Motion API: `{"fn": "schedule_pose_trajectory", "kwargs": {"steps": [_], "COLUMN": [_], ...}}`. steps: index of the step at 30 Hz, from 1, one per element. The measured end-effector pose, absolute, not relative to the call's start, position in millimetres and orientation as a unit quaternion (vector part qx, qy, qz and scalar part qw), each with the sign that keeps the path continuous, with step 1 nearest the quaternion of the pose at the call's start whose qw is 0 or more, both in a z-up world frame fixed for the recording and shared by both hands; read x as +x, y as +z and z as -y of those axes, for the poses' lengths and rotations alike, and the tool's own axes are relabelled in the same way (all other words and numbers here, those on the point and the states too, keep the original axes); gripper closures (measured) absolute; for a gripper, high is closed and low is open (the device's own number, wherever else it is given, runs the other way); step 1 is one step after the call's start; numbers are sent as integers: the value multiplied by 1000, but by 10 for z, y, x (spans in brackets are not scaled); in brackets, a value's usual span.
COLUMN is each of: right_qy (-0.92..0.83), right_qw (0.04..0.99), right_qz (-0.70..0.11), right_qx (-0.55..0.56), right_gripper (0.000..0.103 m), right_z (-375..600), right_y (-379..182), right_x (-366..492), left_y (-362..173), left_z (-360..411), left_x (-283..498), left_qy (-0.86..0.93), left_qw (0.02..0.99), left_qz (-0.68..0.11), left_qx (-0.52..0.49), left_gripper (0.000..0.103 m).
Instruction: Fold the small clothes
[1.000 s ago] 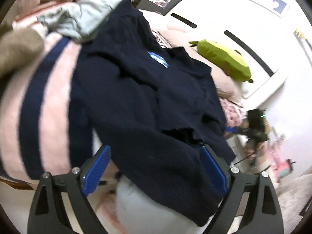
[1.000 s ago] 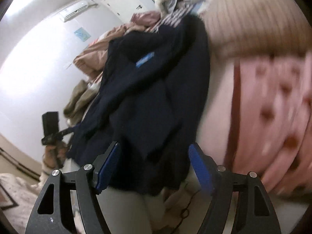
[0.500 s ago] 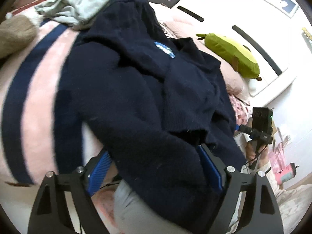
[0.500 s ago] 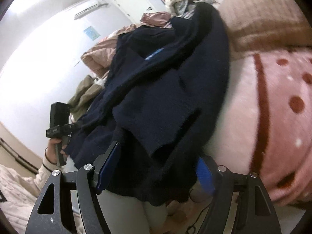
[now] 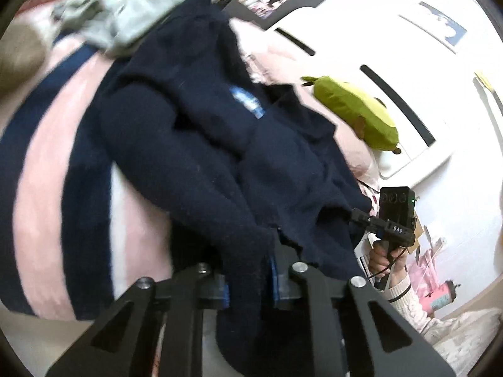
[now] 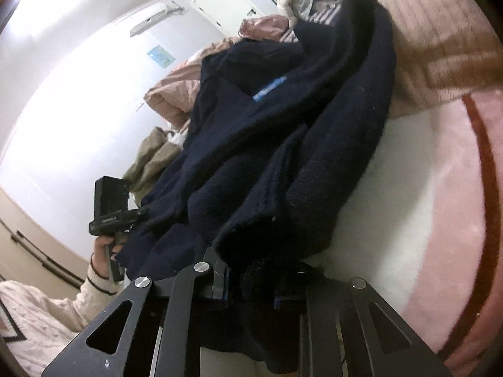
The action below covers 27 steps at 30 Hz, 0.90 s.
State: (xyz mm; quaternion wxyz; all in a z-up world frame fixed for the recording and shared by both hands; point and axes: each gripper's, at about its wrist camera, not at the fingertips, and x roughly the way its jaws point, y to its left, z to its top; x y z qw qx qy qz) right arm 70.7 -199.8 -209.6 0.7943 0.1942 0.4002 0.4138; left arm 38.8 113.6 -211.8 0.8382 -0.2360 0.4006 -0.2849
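A navy knit sweater (image 5: 201, 144) with a small blue neck label (image 5: 246, 102) lies crumpled on a pink blanket with navy stripes (image 5: 47, 169). My left gripper (image 5: 248, 286) is shut on the sweater's near hem, which bunches between its jaws. In the right wrist view the same sweater (image 6: 283, 132) drapes toward me, and my right gripper (image 6: 251, 286) is shut on another part of its near edge. Each view shows the other gripper, held in a hand: the right one (image 5: 393, 216) and the left one (image 6: 116, 207).
A green avocado plush (image 5: 355, 116) lies by a white headboard (image 5: 408, 100). A grey-green garment (image 5: 125, 15) and a tan one (image 5: 19, 53) lie at the far left. A ribbed pink pillow (image 6: 440, 47) and a pink dotted blanket (image 6: 456, 220) lie on the right.
Both grippers went from open around the sweater's hem to shut on it. The hem now bunches up between each pair of jaws.
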Motion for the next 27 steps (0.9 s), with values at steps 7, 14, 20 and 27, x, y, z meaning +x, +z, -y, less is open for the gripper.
{"fn": "schedule_pose_trajectory", "kwargs": {"steps": [7,14,20,27], "right_qy": [423,428,436,409], "right_qw": [809,819,827,849], "right_qz": [-337,-308,-285,-275], "right_qx": [229,225,211,192], "right_gripper": [95,96,96,97], "right_z": [2141,2087,2036,1953], "right_y": [-1754,-1549,-1279,-907], "right_x": [469,87,-415,-527], "left_y": [-1614,-1303,-1041,-898], "left_z": [-1233,-1354,-1421,-1571], "left_x": [195,-172,-608,-502], "left_qy": [-289,-291,-299,-265], "left_qw": [869,884,894,911], "left_qz": [-332,-295,-265,-255], "left_qx": [-226,-218,-205,-187], "left_gripper": [92,92,92,92]}}
